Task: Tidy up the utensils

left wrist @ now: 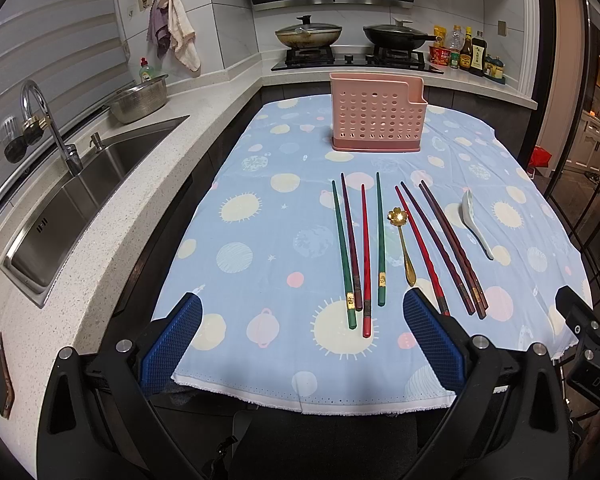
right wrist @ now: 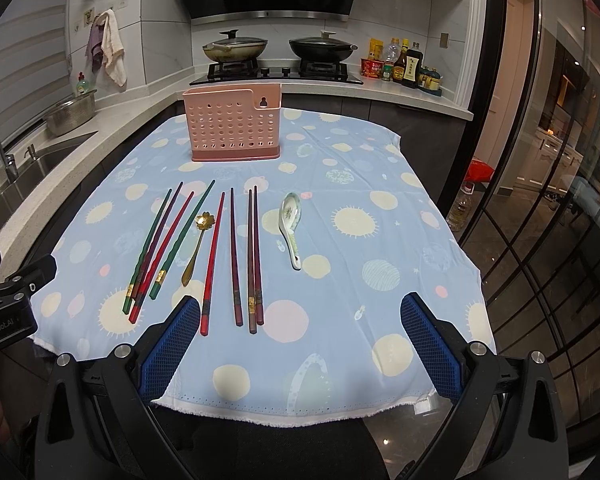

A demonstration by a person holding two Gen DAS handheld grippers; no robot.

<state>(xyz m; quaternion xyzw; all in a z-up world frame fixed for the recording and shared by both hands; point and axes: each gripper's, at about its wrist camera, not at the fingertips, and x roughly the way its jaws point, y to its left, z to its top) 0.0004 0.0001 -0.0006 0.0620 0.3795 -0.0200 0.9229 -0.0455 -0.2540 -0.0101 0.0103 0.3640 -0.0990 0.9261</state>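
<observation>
Tablecloth point(left wrist: 260, 240) in pale blue, dotted with suns and planets, covered the whole table and carried everything in play. Big pink utensil holder point(right wrist: 232, 124) stood upright at the far end, perforated walls, nothing visible inside it. Both tools hung back over the near hem: the left gripper point(left wrist: 302, 336) was spread wide with its blue pads point(left wrist: 172, 344) apart and nothing between them, and the right gripper point(right wrist: 300, 336) was just the same, released, gripping nothing. Each showed at the edge of the other's view, side by side.

Then the long pieces, all flat on the cloth between the grippers and the holder, tips pointing away. On the left lay a loose fan of four: two green chopsticks point(left wrist: 342, 256), one purple, one red chopstick point(left wrist: 366, 264), the purple and the red crossing near their butt ends. Right of them came another red chopstick point(right wrist: 212, 264), then a dark purple one point(right wrist: 233, 256), then a brown pair point(right wrist: 253, 260) lying tight together. White ceramic spoon point(right wrist: 291, 224) rested further right, bowl up, well apart from the sticks. Smallest of all, the gold flower-bowled spoon point(left wrist: 403, 240) sat between the green stick and the second red one
</observation>
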